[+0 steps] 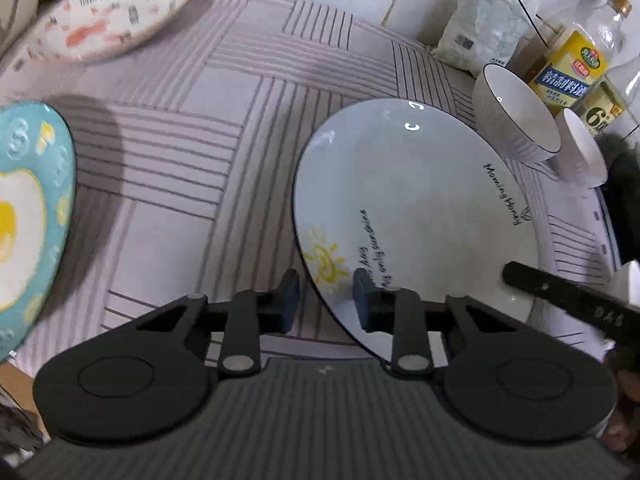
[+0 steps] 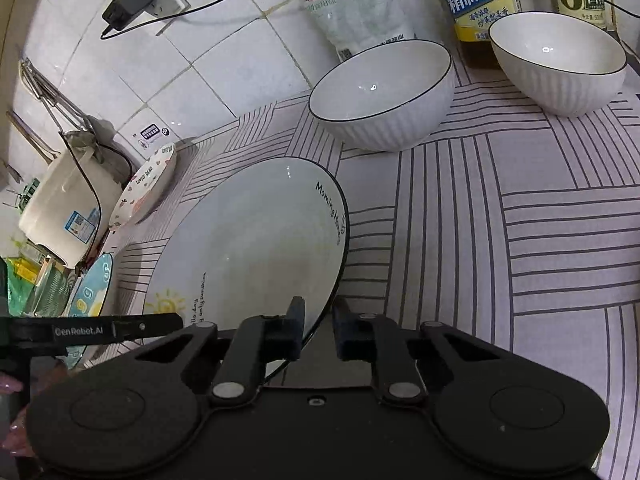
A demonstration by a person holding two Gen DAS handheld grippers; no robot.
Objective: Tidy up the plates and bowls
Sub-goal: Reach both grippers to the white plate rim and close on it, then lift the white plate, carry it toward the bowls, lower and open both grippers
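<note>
A white deep plate [image 1: 400, 200] with a yellow sun drawing and black lettering lies on the striped tablecloth [image 1: 192, 168]. My left gripper [image 1: 326, 300] straddles its left rim. One finger is over the plate and the other outside it, with a strip of cloth showing between that finger and the rim. On the opposite rim of the same plate [image 2: 248, 248], my right gripper [image 2: 318, 328] is shut, one pad inside and one outside. Two white ribbed bowls [image 2: 384, 96] [image 2: 560, 60] stand upright behind the plate.
A teal egg-pattern plate [image 1: 28, 216] lies at the left table edge and a pink-patterned plate [image 1: 112, 16] at the far left. Bottles [image 1: 568, 64] and a bag [image 1: 480, 28] line the tiled wall. A white rice cooker [image 2: 68, 208] stands past the table. A charger [image 2: 128, 2] trails a cable.
</note>
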